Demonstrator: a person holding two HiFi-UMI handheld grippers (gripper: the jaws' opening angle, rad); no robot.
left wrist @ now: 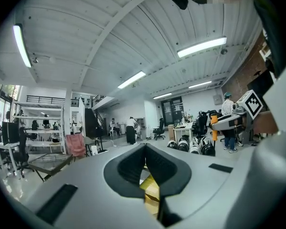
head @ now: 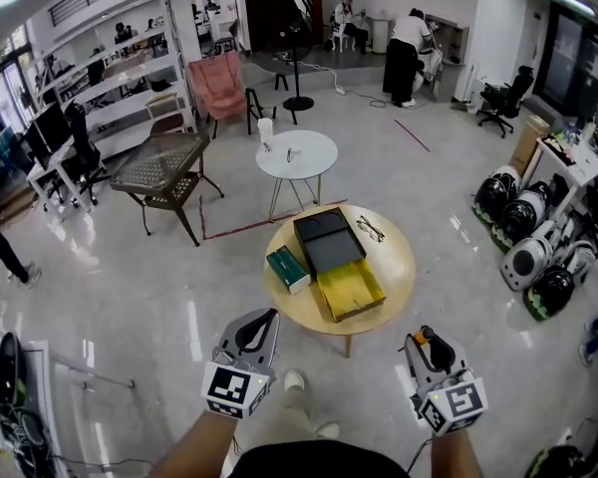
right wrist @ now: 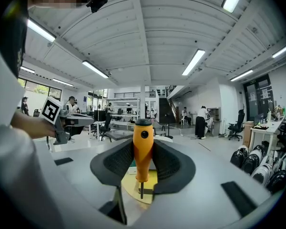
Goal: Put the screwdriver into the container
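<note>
My right gripper (head: pixel 431 349) (right wrist: pixel 143 162) is shut on an orange-handled screwdriver (right wrist: pixel 143 149) (head: pixel 426 337), held upright with its dark shaft pointing down between the jaws. My left gripper (head: pixel 256 330) (left wrist: pixel 145 163) is shut with nothing in it. Both hang at chest height, short of a round wooden table (head: pixel 389 267). On the table lies a yellow open container (head: pixel 350 289) next to a black box (head: pixel 329 239). A strip of the yellow container (left wrist: pixel 150 187) shows through the left gripper's jaws.
A green box (head: pixel 288 268) and a pair of glasses (head: pixel 370 229) also lie on the wooden table. Behind it stand a small white round table (head: pixel 297 154), a mesh-topped table (head: pixel 161 162) and a pink chair (head: pixel 217 83). Robot units (head: pixel 523 237) line the right side.
</note>
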